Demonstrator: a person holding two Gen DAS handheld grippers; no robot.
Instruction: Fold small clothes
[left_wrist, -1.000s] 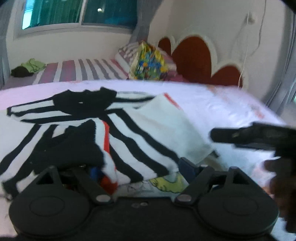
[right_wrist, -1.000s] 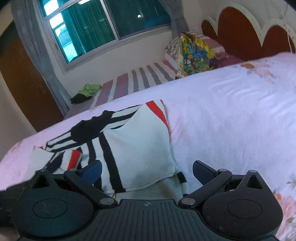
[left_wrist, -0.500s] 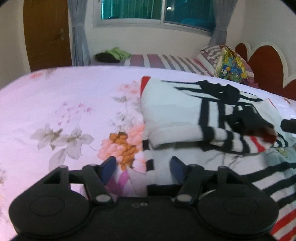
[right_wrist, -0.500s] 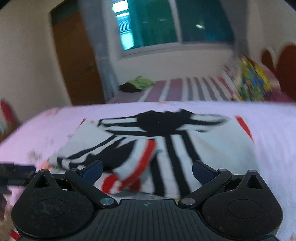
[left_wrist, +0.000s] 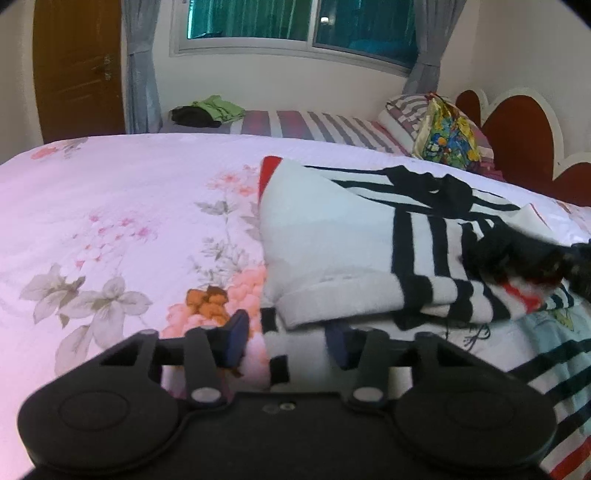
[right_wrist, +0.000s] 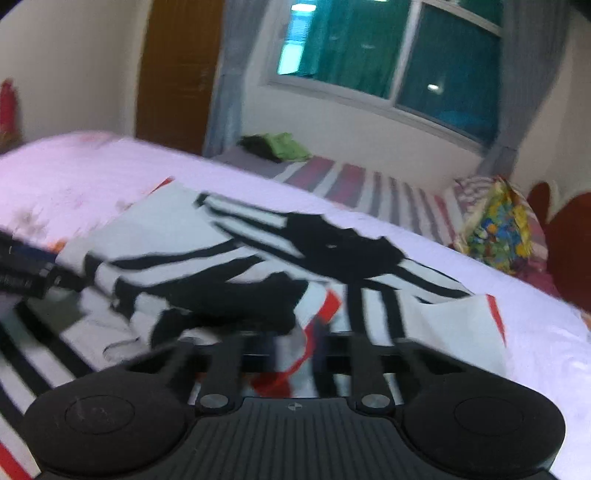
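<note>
A white garment with black stripes and red trim (left_wrist: 332, 251) lies partly folded on the bed, with one sleeve laid over its body. My left gripper (left_wrist: 286, 341) has its jaws apart around the garment's near hem. My right gripper (right_wrist: 299, 354) has its jaws close together on the red-edged sleeve cuff (right_wrist: 321, 314) in a blurred view. The garment also fills the middle of the right wrist view (right_wrist: 332, 251). The left gripper shows as a dark bar at the left edge of the right wrist view (right_wrist: 26, 273).
The bed has a pink floral sheet (left_wrist: 110, 221). Another striped cloth (left_wrist: 554, 369) lies under the garment at the right. A second bed with a striped cover (left_wrist: 314, 125), a colourful bag (left_wrist: 443, 133) and green clothes (left_wrist: 218, 107) stands behind. A red headboard (left_wrist: 524, 136) is at the right.
Both grippers have swung round to the garment's near hem. The right jaws have closed onto the sleeve cuff. The left jaws have come to the hem and stay apart.
</note>
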